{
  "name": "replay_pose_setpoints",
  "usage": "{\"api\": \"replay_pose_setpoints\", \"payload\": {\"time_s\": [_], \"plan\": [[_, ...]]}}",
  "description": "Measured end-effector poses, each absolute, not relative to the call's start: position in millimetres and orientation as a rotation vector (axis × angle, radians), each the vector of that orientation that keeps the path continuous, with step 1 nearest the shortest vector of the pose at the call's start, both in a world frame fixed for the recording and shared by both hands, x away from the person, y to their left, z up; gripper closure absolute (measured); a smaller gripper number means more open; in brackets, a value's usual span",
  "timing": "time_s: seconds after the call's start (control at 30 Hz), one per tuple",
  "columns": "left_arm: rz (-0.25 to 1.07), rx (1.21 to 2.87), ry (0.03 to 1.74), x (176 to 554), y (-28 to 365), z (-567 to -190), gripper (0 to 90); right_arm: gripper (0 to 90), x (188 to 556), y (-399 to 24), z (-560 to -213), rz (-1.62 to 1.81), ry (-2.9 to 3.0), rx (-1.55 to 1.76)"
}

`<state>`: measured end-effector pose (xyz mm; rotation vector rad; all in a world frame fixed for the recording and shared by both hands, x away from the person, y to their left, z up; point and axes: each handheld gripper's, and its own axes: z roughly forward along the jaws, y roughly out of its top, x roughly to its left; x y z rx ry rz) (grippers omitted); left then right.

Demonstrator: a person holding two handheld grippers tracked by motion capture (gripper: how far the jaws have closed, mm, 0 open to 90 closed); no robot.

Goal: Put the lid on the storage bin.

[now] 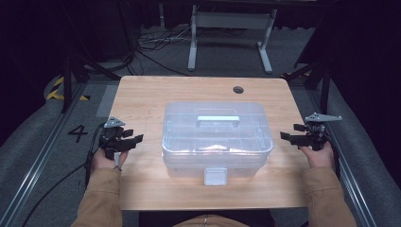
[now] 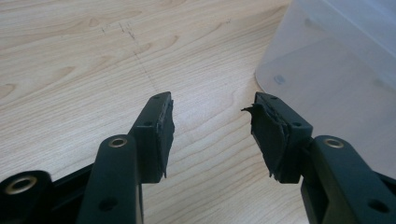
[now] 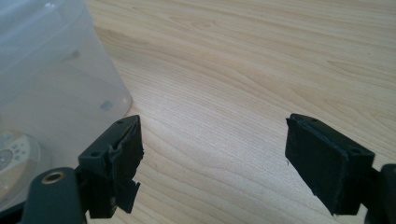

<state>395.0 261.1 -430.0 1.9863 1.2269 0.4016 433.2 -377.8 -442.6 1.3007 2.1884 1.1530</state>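
Left tongs [image 1: 134, 136]: jaws spread, empty, held over the wooden tabletop [image 1: 142, 99]; clear plastic storage box [image 1: 217, 139], lidded, grey handle [image 1: 218, 119] on top, white latch [image 1: 215, 176] at its near side, standing between the two tongs, apart from both; right tongs [image 1: 289, 133]: jaws spread wide, empty, beside the box's right wall.

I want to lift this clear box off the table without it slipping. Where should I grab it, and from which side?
Probably the grey handle on the lid of the clear plastic box, taken from above: it lies flat and centred, so the load should hang level. The box's walls look too wide and smooth for either open gripper, left or right.
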Motion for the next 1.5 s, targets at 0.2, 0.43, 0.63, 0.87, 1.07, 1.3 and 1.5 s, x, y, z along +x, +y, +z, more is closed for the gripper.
{"api": "replay_pose_setpoints", "payload": {"time_s": [0.2,0.43,0.63,0.87,1.07,1.3,1.5], "plan": [[0.383,2.033,1.231,399.2,257.6,-442.1,47.6,19.0,435.9,-375.5,-456.7,1.127,2.19,1.291],[0.351,2.071,1.234,402.7,254.4,-453.7,45.9,17.8,439.1,-370.7,-470.4,1.091,2.204,1.284],[0.343,2.125,1.217,404.6,250.1,-460.3,45.0,16.1,441.2,-366.6,-481.4,1.062,2.22,1.285],[0.301,2.172,1.2,406.1,244.9,-465.2,44.4,16.1,442.9,-359.3,-488.6,1.038,2.254,1.276],[0.258,2.21,1.198,408.0,242.2,-469.4,44.1,16.1,443.2,-358.6,-490.2,1.043,2.266,1.279],[0.238,2.226,1.2,409.1,241.1,-471.2,43.7,16.1,444.3,-357.0,-493.8,1.025,2.295,1.28],[0.237,2.226,1.206,408.9,240.9,-471.2,43.6,16.1,444.1,-357.1,-493.3,1.031,2.293,1.279]]}}
